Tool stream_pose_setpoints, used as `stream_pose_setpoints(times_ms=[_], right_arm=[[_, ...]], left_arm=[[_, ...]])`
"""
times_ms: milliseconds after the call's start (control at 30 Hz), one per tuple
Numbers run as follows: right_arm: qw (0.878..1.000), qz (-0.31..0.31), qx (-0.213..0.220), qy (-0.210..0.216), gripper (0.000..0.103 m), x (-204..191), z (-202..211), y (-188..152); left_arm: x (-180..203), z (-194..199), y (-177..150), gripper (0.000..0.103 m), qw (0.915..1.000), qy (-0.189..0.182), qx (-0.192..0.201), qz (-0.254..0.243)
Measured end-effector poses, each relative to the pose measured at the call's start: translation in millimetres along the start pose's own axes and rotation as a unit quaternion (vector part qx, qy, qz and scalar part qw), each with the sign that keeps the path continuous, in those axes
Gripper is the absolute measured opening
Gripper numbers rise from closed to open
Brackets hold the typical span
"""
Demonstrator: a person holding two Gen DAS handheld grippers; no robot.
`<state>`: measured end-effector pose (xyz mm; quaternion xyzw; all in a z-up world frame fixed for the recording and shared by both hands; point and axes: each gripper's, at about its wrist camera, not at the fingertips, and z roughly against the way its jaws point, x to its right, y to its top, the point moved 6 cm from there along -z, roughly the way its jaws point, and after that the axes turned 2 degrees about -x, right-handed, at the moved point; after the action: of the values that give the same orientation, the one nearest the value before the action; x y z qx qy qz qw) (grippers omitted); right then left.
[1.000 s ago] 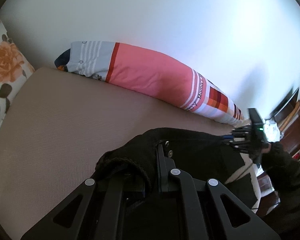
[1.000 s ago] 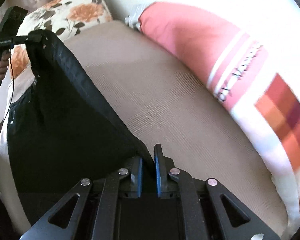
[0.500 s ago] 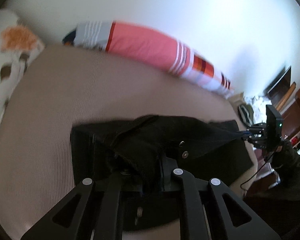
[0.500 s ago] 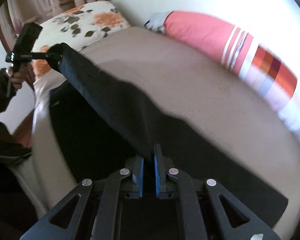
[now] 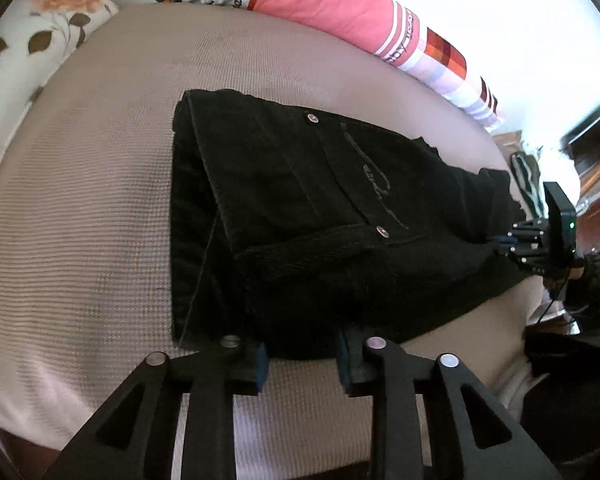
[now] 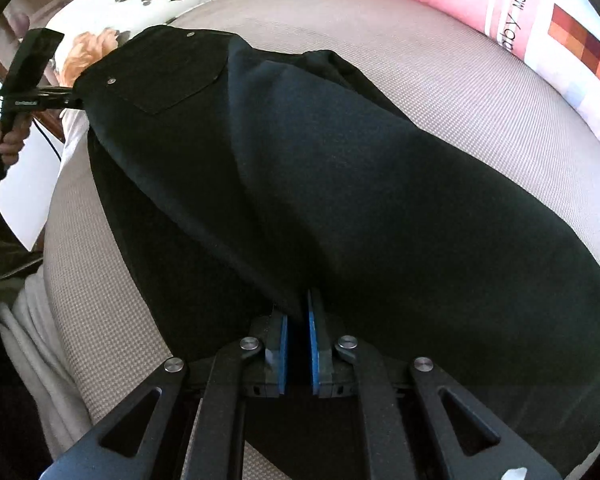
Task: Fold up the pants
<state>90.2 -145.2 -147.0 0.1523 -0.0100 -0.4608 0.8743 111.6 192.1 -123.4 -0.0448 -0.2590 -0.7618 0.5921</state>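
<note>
Now the black pants lie folded on the bed; left gripper jaws are opening off the waistband, right gripper still pinches cloth, so this fold looks done.

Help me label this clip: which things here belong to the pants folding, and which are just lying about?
Part of the job:
- black pants
- left gripper, jaws opening, off the fabric
- right gripper, pinching the pants
- beige mattress beneath them

Just lying about:
- pink striped bolster
- floral pillow
</note>
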Motion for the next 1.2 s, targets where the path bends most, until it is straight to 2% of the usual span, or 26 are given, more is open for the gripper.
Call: stream_pose_setpoints(times_ms=[33,67,100,167,300,367,533,567,600,633,667,733,900,1000,1133,1200], right_arm=[[1.0,0.002,0.001,-0.002,0.008,-1.2,0.0,1.3],[1.0,0.004,0.002,-0.004,0.008,-1.8,-0.7,1.0],[1.0,0.004,0.002,-0.004,0.008,-2.1,-1.0,1.2],[1.0,0.002,0.005,-0.003,0.008,-3.8,-1.2,1.7],[1.0,0.006,0.014,-0.004,0.008,-7.6,-1.0,3.9],[1.0,0.006,0.017,-0.003,0.008,-8.2,-1.5,5.4],[1.0,0.004,0.024,-0.001,0.008,-11.1,-4.3,6.7],[1.0,0.005,0.025,-0.002,0.008,-9.2,-4.1,6.2],[1.0,0.004,0.026,-0.004,0.008,-10.0,-4.2,6.4],[1.0,0.003,0.027,-0.005,0.008,-10.4,-4.0,5.7],[1.0,-0.002,0.029,-0.008,0.008,-7.6,-1.4,1.9],[0.999,-0.012,0.032,-0.011,0.008,-5.9,0.5,-0.1],[0.998,-0.025,0.049,-0.022,0.008,-11.9,25.2,1.0],[0.998,-0.019,0.062,-0.023,0.008,-23.4,41.8,2.4],[0.999,-0.01,0.046,-0.014,0.008,-40.4,33.6,-5.1],[1.0,-0.014,0.022,-0.001,0.008,-45.6,14.7,-11.9]], left_arm=[[-1.9,1.8,-1.3,0.047,0.9999,0.016,-0.007,0.002],[-5.0,4.7,-4.5,0.068,0.9992,0.037,-0.014,0.008],[-8.7,9.4,-6.7,0.071,0.9984,0.054,-0.012,0.015],[-12.8,21.8,-11.8,0.071,0.9977,0.049,-0.002,0.046],[-11.9,43.7,-17.4,0.071,0.9904,-0.003,0.03,0.135],[-9.5,41.9,-19.9,0.071,0.9832,-0.023,0.027,0.179],[-7.7,16.1,-20.5,0.069,0.9571,-0.062,0.006,0.283],[-8.6,12.3,-17.2,0.064,0.9541,-0.058,0.007,0.294],[-11.0,10.4,-15.1,0.052,0.9519,-0.05,0.011,0.302],[-12.2,8.9,-10.5,0.045,0.9518,-0.039,0.016,0.304],[-12.5,8.1,-7.1,0.031,0.9523,-0.031,0.018,0.303],[-11.4,9.6,1.3,0.02,0.9559,-0.022,0.02,0.292],[-0.5,35.0,37.5,0.018,0.9719,-0.01,0.058,0.228],[4.8,48.1,54.4,0.018,0.9847,0.006,0.073,0.158],[-5.6,27.1,47.0,0.018,0.9931,0.036,0.039,0.104],[-17.0,12.9,32.8,0.018,0.9932,0.047,0.012,0.106]])
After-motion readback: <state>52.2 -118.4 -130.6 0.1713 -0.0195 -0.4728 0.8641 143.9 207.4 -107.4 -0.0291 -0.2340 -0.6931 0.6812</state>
